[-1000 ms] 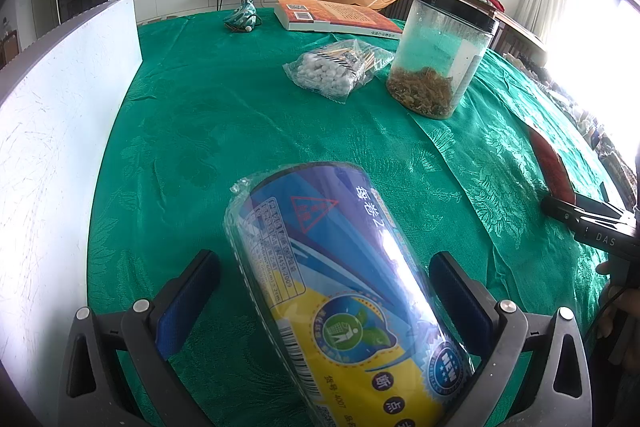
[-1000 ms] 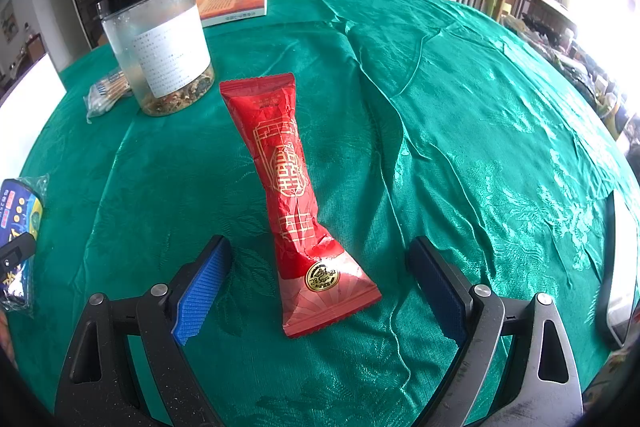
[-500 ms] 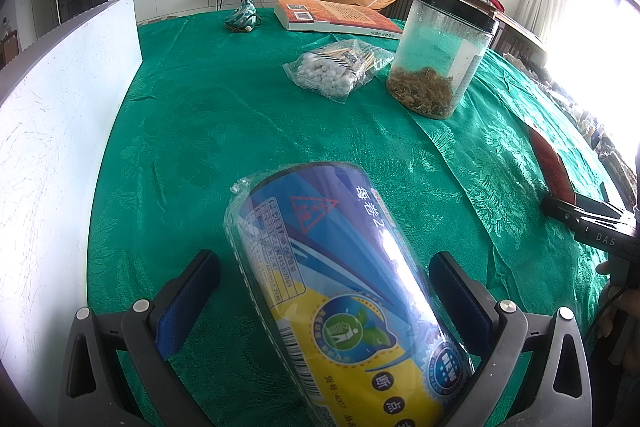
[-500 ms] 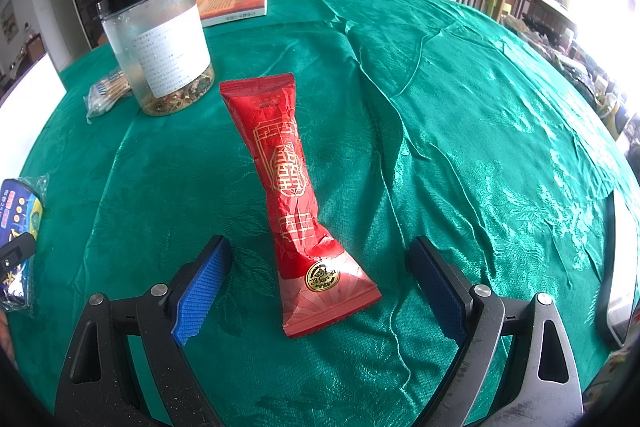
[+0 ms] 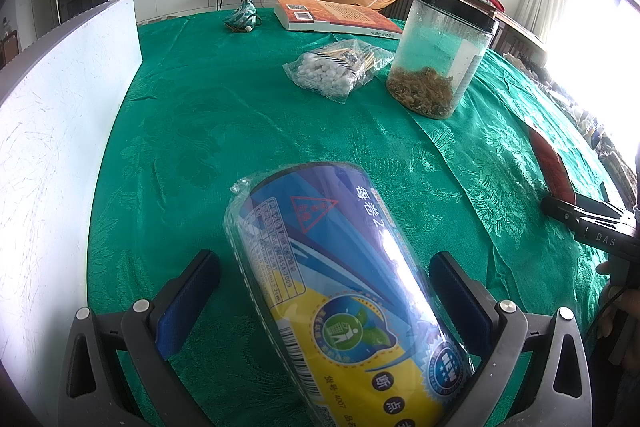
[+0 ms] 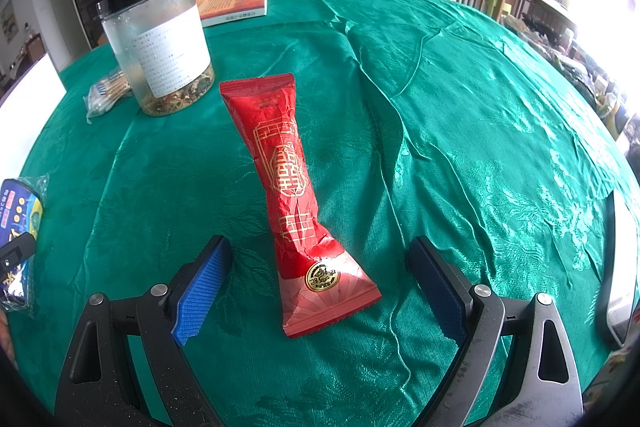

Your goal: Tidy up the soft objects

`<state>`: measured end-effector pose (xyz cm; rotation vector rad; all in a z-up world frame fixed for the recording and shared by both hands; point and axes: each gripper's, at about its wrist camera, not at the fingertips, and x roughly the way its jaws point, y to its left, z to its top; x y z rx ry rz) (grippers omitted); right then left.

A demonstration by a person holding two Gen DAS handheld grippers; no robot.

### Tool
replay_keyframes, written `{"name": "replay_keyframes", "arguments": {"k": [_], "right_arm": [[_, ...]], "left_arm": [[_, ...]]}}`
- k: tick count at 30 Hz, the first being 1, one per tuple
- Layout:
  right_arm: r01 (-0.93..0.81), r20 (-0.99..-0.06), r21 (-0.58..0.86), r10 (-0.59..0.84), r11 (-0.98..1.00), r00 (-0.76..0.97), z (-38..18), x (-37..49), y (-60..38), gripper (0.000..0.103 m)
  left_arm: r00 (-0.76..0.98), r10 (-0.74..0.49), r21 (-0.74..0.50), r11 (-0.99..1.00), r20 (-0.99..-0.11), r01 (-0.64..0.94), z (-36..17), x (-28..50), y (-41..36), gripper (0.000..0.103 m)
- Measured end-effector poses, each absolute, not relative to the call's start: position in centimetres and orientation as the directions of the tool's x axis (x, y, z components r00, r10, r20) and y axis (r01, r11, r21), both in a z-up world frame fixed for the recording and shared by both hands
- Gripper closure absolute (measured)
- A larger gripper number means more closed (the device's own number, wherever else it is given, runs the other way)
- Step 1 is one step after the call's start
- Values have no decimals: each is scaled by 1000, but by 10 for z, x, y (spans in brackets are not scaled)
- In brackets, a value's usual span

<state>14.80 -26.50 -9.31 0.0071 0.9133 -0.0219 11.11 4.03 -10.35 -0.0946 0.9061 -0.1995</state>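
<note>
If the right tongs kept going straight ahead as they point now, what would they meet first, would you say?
Most likely the red packet, which lies on the green cloth between the open fingers of the right tongs. Whether they sit low enough to strike it is unclear.

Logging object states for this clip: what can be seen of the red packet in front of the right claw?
The red packet is a long, crinkled foil-like pouch with gold line patterns, a round gold seal near its flared, serrated near end. It lies flat on the green tablecloth, pinched at the middle, its near end between the open right claw fingers, which do not touch it.
</note>
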Motion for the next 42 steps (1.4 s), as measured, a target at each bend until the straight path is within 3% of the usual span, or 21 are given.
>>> {"name": "replay_keyframes", "arguments": {"k": [37, 42], "right_arm": [[23, -791, -4, -17, 1000, 611, -93, 148, -265, 11], [13, -792, 10, 0, 1000, 610, -94, 145, -267, 10]], "left_arm": [[599, -212, -166, 977, -772, 132, -104, 111, 40, 0], [534, -180, -118, 982, -826, 148, -102, 112, 38, 0]]}}
